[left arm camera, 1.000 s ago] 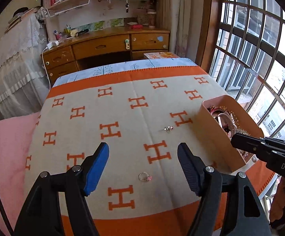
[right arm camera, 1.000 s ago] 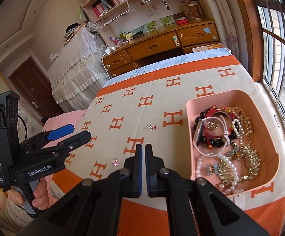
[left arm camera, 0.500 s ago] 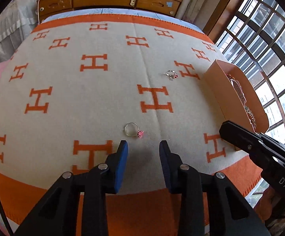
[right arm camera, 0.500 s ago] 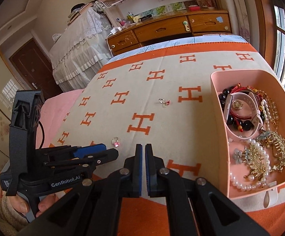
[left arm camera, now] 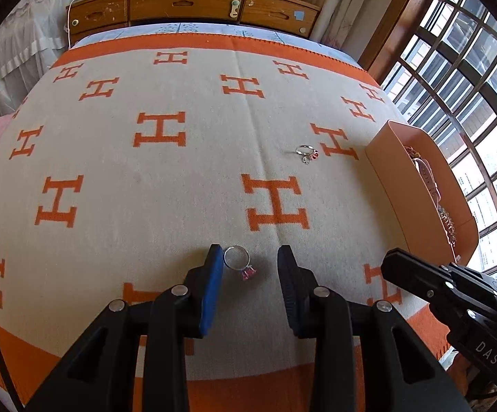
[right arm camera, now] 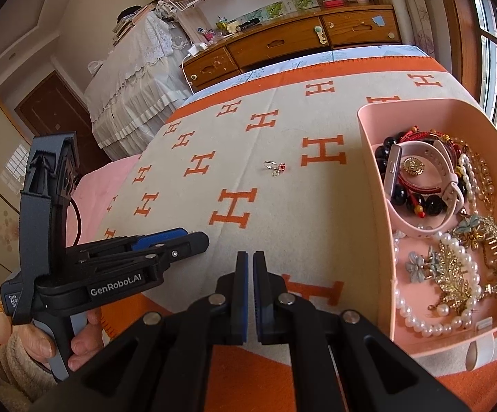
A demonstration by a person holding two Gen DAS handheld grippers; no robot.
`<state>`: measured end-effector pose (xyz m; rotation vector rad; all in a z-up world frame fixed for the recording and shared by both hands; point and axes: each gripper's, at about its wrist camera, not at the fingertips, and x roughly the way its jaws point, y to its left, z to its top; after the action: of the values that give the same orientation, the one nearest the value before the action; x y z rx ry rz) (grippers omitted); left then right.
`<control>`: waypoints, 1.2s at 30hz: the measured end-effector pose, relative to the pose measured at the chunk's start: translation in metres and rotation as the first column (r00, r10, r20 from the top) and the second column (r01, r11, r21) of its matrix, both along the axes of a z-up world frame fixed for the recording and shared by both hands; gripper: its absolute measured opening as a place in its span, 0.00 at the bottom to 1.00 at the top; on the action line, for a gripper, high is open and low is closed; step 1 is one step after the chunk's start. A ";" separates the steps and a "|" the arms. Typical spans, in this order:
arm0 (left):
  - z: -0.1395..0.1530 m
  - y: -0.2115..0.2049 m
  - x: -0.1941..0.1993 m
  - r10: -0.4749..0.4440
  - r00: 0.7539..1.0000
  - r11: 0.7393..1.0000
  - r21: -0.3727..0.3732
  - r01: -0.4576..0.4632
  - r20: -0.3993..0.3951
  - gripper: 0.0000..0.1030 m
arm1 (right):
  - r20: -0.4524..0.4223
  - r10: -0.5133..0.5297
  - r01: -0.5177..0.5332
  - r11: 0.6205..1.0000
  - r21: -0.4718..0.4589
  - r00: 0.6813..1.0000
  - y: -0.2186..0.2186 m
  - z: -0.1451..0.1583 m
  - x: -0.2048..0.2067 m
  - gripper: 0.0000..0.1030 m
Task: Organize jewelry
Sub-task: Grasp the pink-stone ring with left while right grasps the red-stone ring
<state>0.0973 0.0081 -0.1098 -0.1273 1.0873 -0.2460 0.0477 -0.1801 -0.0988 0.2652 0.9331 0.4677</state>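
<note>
A silver ring with a pink stone (left arm camera: 238,262) lies on the cream and orange blanket (left arm camera: 166,178), between the fingers of my left gripper (left arm camera: 250,258), which is open around it, low over the blanket. A second small ring with a red charm (left arm camera: 306,153) lies farther off; it also shows in the right wrist view (right arm camera: 274,167). The pink tray (right arm camera: 368,144) at the right holds bracelets, pearls and brooches. My right gripper (right arm camera: 250,261) is shut and empty, above the blanket's near edge, left of the tray. The left gripper (right arm camera: 176,240) shows at its left.
The tray (left arm camera: 382,171) sits near the blanket's right edge by the window (left arm camera: 471,68). A wooden desk with drawers (left arm camera: 186,7) stands beyond the far edge. A bed with white lace cover (right arm camera: 135,79) stands at the left.
My left gripper has come down and forward, narrowing from wide open, so the pink-stone ring now lies between its fingers. The right gripper stays shut and has shifted a little.
</note>
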 end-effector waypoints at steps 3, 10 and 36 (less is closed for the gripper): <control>0.000 -0.003 -0.001 -0.021 1.000 0.999 0.026 0.021 0.009 0.30 | -0.008 0.000 0.000 1.000 -0.004 1.000 0.001 -0.003 0.003 0.03; 0.001 -0.003 -0.008 -0.034 0.999 0.999 0.037 0.033 0.020 0.30 | -0.008 0.015 -0.016 0.999 -0.035 1.000 0.012 -0.003 0.012 0.03; 0.009 0.055 -0.019 0.005 0.995 0.999 -0.041 -0.001 0.096 0.08 | 0.041 0.156 -0.114 0.851 -0.513 0.987 0.077 0.005 0.089 0.40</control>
<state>0.0779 0.0626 -0.1005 -0.1525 0.9868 -0.2694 0.1370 -0.1027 -0.0940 -0.3051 0.9652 0.3402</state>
